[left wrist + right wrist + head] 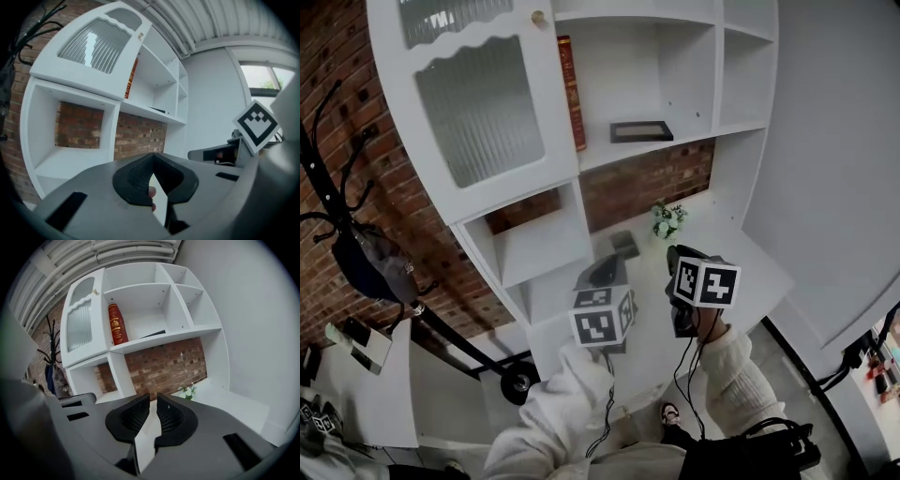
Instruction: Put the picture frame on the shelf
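Observation:
A dark picture frame (641,131) lies flat on the middle shelf of the white shelving unit (741,127), to the right of a red book (572,92). It shows as a thin dark strip in the left gripper view (157,110) and the right gripper view (152,334). Both grippers hang low in front of the unit, well below the frame. My left gripper (605,269) (152,157) is shut, tips touching, with nothing in it. My right gripper (680,255) (153,397) is open by a narrow slit and holds nothing.
A small potted plant (667,220) (187,391) and a flat dark object (624,244) sit on the lower counter. A ribbed-glass cabinet door (478,103) stands on the left. A black coat rack (337,187) with a bag stands by the brick wall.

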Demonstrator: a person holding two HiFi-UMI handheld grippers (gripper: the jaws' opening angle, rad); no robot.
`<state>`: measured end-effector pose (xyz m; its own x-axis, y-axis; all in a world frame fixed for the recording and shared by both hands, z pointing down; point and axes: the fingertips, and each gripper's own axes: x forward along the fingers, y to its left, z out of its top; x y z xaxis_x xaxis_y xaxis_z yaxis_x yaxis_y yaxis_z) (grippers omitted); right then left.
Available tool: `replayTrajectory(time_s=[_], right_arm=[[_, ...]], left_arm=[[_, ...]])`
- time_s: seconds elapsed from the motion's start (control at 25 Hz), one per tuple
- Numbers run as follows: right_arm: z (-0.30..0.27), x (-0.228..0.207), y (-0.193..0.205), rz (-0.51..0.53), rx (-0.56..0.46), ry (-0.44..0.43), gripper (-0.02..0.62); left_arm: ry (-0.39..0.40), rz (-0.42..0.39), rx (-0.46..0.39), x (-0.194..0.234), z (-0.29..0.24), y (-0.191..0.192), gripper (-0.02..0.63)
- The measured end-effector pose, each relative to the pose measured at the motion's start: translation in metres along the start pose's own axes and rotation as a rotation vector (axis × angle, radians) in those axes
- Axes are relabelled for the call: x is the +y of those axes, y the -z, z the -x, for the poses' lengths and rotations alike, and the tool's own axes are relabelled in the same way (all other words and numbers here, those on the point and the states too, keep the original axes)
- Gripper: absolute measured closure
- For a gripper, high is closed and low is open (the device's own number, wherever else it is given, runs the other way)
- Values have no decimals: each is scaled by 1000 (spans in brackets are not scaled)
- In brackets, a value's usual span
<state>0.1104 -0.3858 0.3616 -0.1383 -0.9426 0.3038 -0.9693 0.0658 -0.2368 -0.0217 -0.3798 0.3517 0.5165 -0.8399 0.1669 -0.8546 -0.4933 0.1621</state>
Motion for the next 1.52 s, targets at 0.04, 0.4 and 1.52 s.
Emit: replayTrajectory(time_s=[0.04, 0.4, 1.52], right_arm=[[6, 1, 11, -2, 4, -7, 543], [41, 5, 93, -30, 78, -29, 560], [45, -25, 103, 36, 110, -122, 572]], left_arm=[[0, 9, 7, 0, 6, 8, 598], [1, 146, 101, -17, 34, 85, 598], [-86, 137, 145, -53, 22, 114, 598]])
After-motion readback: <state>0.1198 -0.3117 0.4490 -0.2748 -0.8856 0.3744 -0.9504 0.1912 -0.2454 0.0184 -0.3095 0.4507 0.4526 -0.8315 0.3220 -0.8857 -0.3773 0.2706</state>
